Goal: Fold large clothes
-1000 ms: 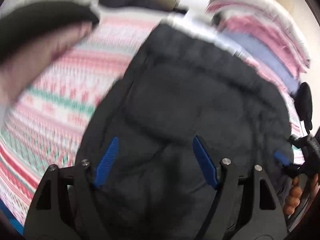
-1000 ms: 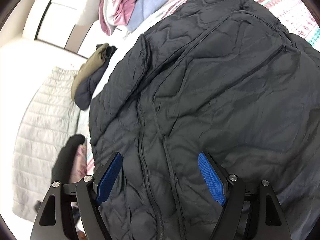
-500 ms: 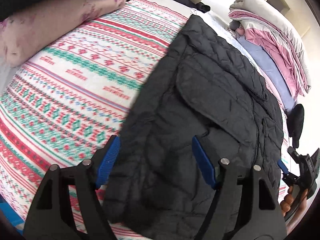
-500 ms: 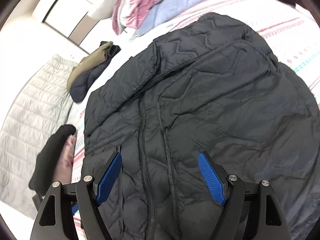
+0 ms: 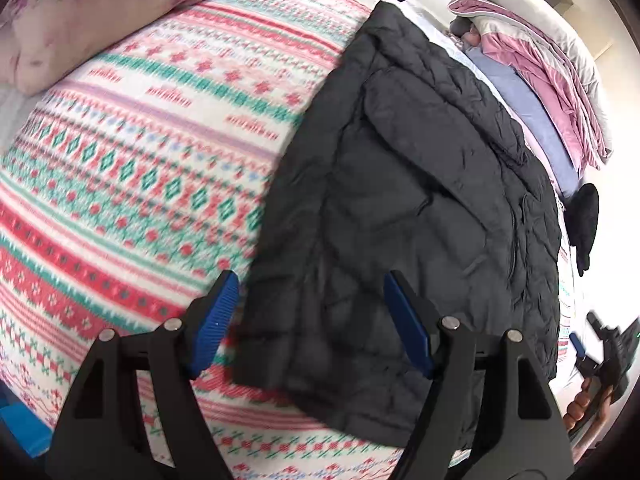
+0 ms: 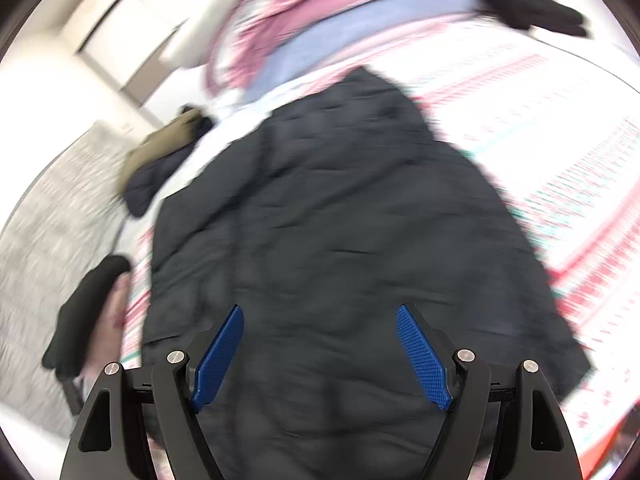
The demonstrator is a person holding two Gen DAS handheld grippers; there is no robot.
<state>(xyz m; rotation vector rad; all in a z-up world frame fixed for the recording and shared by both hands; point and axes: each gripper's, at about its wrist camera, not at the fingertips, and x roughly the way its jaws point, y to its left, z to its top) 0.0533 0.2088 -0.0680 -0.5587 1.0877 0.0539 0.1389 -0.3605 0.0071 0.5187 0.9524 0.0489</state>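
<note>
A black quilted puffer jacket [image 5: 420,200] lies spread on a patterned red, green and white blanket [image 5: 140,168]. My left gripper [image 5: 312,320] is open and empty, above the jacket's near left hem edge. In the right wrist view the jacket [image 6: 340,240] is blurred and fills the middle. My right gripper [image 6: 320,354] is open and empty above the jacket. The right gripper also shows at the lower right edge of the left wrist view [image 5: 600,356], held by a hand.
A pile of pink, grey and blue bedding [image 5: 540,68] lies beyond the jacket. A pink floral pillow [image 5: 100,16] lies at the far left. A small black garment [image 5: 584,220] lies to the right. An olive and navy garment [image 6: 160,160] and a white quilted cover [image 6: 52,240] lie at the left.
Both grippers have pulled back from the jacket, so more of it and the blanket shows. The left gripper has moved left to the hem edge. Both stay open.
</note>
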